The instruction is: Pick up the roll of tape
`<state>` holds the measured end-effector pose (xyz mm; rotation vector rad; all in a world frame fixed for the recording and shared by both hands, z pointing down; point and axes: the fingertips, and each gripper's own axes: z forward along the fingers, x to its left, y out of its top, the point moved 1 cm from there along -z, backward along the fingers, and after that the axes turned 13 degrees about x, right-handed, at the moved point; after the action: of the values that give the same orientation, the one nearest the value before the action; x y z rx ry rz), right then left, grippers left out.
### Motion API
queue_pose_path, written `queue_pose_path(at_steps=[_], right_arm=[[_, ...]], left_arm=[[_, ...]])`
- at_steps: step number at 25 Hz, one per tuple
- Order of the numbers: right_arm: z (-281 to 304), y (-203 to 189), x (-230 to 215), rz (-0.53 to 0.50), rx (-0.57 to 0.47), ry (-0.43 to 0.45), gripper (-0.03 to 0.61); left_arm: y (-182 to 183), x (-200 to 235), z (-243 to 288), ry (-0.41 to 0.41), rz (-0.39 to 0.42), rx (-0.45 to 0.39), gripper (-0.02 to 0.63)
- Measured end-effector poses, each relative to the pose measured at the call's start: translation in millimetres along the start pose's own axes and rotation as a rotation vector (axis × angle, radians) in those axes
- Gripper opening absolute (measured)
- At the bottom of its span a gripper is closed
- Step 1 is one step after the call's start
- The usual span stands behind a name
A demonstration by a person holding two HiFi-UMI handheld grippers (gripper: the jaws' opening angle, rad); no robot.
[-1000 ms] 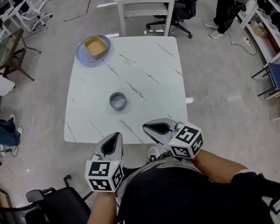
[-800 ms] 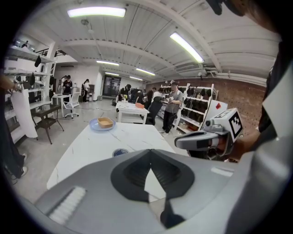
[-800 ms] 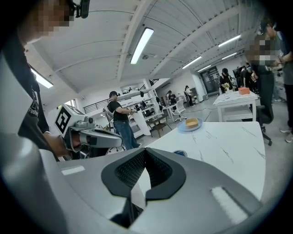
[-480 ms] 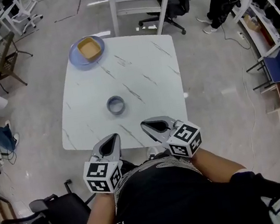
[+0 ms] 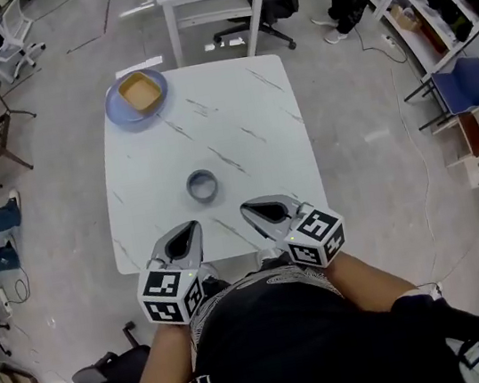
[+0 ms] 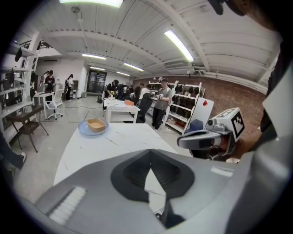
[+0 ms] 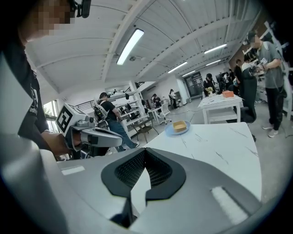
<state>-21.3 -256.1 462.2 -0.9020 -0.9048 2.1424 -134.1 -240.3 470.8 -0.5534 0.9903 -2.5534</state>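
Roll of tape [image 5: 203, 186] lies flat, hole up; left gripper [image 5: 190, 230] and right gripper [image 5: 251, 208] fingers clenched, empty.

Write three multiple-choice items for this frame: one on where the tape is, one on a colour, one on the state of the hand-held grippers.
1. Where does the roll of tape lie?
A. on a chair
B. on the bare table, in its near half
C. on the floor

2. What colour is the plate?
A. red
B. blue
C. black

3. How are the left hand-held gripper and the right hand-held gripper?
A. both shut, empty
B. left shut on the tape
C. both wide open

Answers: 1 B, it sits alone on the marble top. 2 B, its rim shows blue. 3 A, each gripper view shows jaws together with nothing between.
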Motion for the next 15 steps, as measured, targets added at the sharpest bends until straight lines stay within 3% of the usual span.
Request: queue_pose_path(at_steps=[15], right_arm=[[28.0,17.5,12.8,0.004,0.004,-0.083,0.0]], left_arm=[[1.6,35.0,-6.2,-0.072,0.045,0.017,0.056]])
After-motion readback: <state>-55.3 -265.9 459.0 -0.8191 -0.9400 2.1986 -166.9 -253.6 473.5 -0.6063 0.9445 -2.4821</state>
